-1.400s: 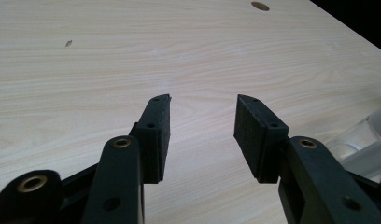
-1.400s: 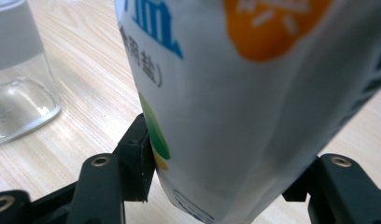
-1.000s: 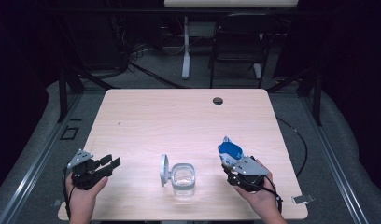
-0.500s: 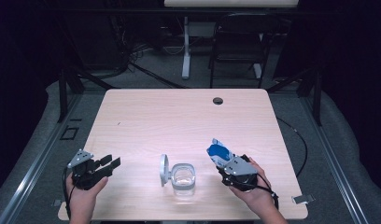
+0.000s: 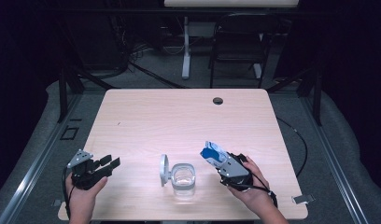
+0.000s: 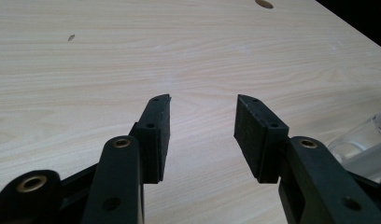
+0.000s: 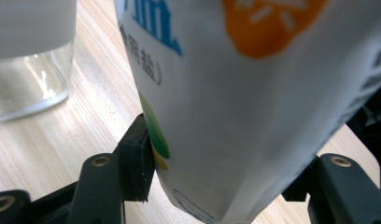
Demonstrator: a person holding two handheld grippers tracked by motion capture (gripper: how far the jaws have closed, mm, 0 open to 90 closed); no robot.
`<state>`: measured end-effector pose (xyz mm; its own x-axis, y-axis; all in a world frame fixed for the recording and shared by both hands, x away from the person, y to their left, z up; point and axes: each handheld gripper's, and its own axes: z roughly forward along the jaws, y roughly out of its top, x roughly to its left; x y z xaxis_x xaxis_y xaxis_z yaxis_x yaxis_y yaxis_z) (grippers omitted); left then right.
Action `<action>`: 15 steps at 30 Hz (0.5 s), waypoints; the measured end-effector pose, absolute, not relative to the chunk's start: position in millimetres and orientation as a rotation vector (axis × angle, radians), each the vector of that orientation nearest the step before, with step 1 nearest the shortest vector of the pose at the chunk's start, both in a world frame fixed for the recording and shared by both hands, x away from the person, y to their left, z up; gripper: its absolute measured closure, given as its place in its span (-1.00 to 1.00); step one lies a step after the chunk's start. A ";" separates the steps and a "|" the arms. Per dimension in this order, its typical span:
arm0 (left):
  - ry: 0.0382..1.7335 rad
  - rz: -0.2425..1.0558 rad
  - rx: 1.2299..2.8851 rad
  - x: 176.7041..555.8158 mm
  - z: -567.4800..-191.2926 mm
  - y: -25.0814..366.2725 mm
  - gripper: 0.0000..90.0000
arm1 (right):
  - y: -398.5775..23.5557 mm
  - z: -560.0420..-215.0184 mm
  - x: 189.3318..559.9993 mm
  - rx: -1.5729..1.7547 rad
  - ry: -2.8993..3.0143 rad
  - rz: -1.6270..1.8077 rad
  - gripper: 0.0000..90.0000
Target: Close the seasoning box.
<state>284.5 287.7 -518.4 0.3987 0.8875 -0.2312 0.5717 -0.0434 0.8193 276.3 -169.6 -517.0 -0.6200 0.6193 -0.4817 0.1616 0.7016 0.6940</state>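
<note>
Salt, by the printed label, seemed to be what the white-and-blue pouch [image 5: 213, 154] held, and the right tongs [image 5: 220, 161] clamped it by its lower end, tilted toward the open glass jar [image 5: 183, 179], probably to pour. The jar stood near the front of the tabletop [image 5: 179, 121], its hinged lid [image 5: 164, 170] swung aside to keep the mouth free. The left tongs [image 5: 106, 163] waited wide and empty nearby, apart from the jar, likely ready to steady it.

Beyond my table [image 5: 179, 116] stand a chair [image 5: 237, 51] and a white post [image 5: 186, 46] (cables behind it); grey floor [image 5: 34, 154] left.
</note>
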 end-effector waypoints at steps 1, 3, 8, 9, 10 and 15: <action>1.283 0.427 1.729 284.5 -518.4 287.7 0.25 | -169.6 -517.0 276.3 0.593 2.169 0.794 -0.09; 1.283 0.428 1.729 284.5 -518.3 288.1 0.25 | -168.0 -518.1 276.2 0.571 2.172 0.773 -0.09; 1.283 0.430 1.729 284.5 -518.3 288.1 0.24 | -164.4 -520.3 274.9 0.533 2.176 0.728 -0.09; 1.283 0.430 1.729 284.5 -518.3 288.1 0.24 | -164.4 -520.3 274.9 0.533 2.176 0.728 -0.09; 1.283 0.430 1.728 284.5 -518.3 288.1 0.24 | -163.5 -521.0 274.9 0.527 2.176 0.721 -0.09; 1.284 0.430 1.729 284.5 -518.3 288.8 0.24 | -159.4 -522.0 274.3 0.487 2.184 0.684 -0.09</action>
<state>284.5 288.8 -518.3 0.3972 0.8886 -0.2293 0.5710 -0.0437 0.8198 274.3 -159.4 -522.0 -0.6219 0.5396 -0.5675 0.1191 0.7815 0.6125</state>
